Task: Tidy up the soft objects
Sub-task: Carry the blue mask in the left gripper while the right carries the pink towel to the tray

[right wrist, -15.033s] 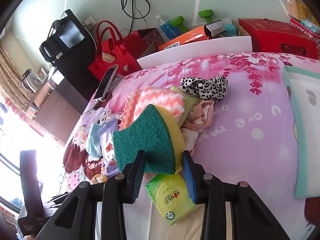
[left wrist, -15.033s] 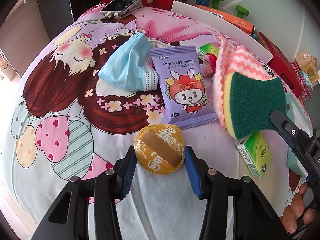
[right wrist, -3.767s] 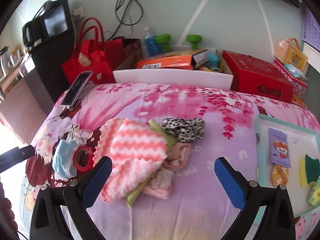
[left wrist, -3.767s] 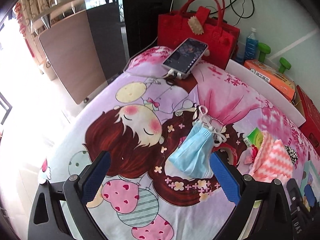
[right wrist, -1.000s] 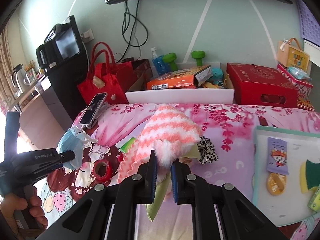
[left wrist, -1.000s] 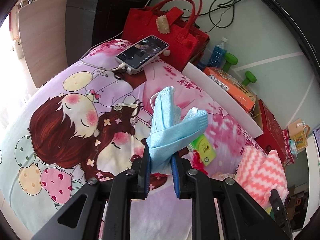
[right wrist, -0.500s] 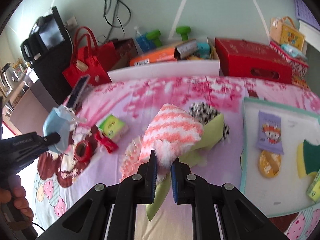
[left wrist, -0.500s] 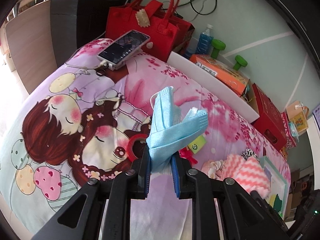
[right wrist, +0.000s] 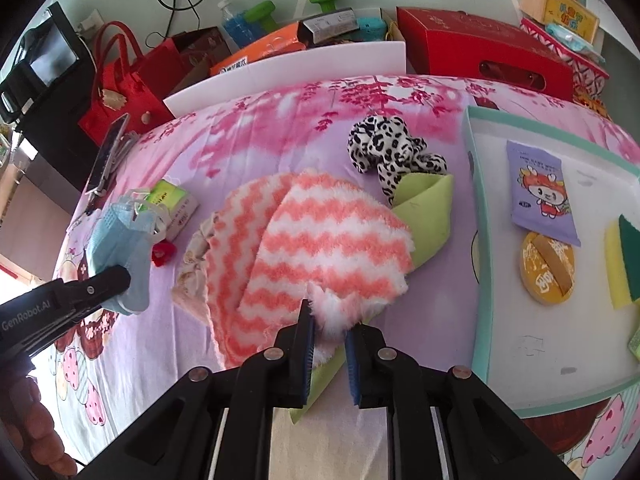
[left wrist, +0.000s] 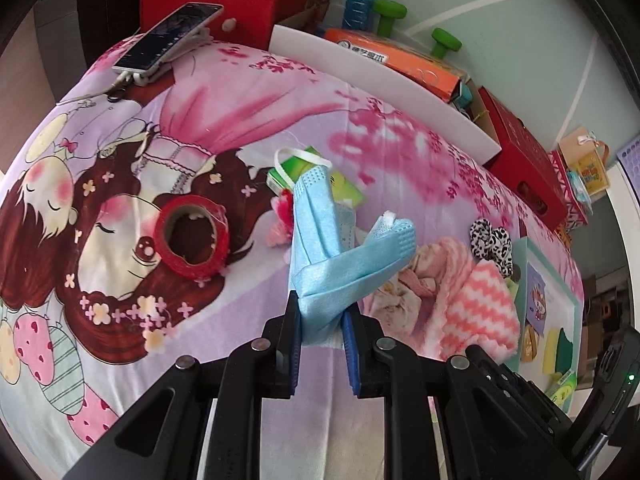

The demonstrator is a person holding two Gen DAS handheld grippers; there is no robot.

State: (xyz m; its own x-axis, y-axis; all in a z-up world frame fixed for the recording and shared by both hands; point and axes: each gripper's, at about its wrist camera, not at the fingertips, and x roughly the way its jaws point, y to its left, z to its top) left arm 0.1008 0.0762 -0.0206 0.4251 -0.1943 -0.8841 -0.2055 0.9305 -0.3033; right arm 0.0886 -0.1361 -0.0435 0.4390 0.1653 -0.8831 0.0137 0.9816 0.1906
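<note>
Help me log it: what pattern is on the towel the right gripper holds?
Coral-pink and white zigzag stripes on the fluffy towel, clearest in the right wrist view.

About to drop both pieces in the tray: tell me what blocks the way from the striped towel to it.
Nothing visible does. The striped towel, pinched by the right gripper, sits left of the tray; only bare sheet lies between. The wipes pack and sponge leave open floor.

Towel (right wrist: 320,240) mid-bed, cloth (right wrist: 430,208) under it, scrunchie (right wrist: 392,148) behind. Tray (right wrist: 478,240) at bed's right edge: wipes (right wrist: 540,194), puff (right wrist: 547,266), sponge (right wrist: 624,266) inside. Tape (left wrist: 191,236), tissue pack (right wrist: 174,206) left; phone (left wrist: 168,36) at far-left corner.
</note>
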